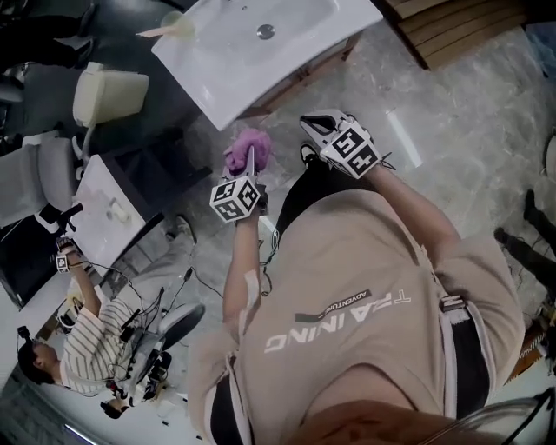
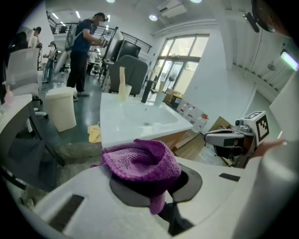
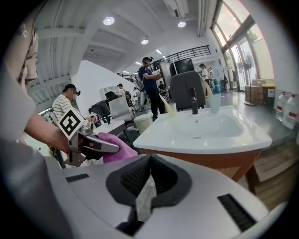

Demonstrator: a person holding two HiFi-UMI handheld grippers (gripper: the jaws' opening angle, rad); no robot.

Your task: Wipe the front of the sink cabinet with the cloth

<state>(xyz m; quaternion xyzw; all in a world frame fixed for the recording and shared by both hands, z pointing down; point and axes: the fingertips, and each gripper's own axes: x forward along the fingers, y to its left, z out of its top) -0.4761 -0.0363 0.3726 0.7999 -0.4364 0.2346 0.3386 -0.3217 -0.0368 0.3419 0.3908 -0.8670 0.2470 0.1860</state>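
Note:
The purple cloth (image 1: 248,149) is bunched in my left gripper (image 1: 250,163), which is shut on it a little short of the sink cabinet. In the left gripper view the cloth (image 2: 140,161) covers the jaws, with the white sink basin (image 2: 140,119) and the wooden cabinet front (image 2: 175,137) beyond. My right gripper (image 1: 314,124) hovers to the right of the cloth, near the basin's corner (image 1: 230,109). Its jaws are shut with nothing held (image 3: 147,179). From it I see the cabinet front (image 3: 210,161) and the left gripper (image 3: 88,142) with the cloth (image 3: 117,149).
A white bin (image 1: 109,96) stands left of the sink. A second white counter (image 1: 104,209) and a person in a striped shirt (image 1: 95,339) are at the lower left. Wooden pallets (image 1: 452,26) lie behind the sink. A yellow rag (image 2: 95,134) lies on the floor.

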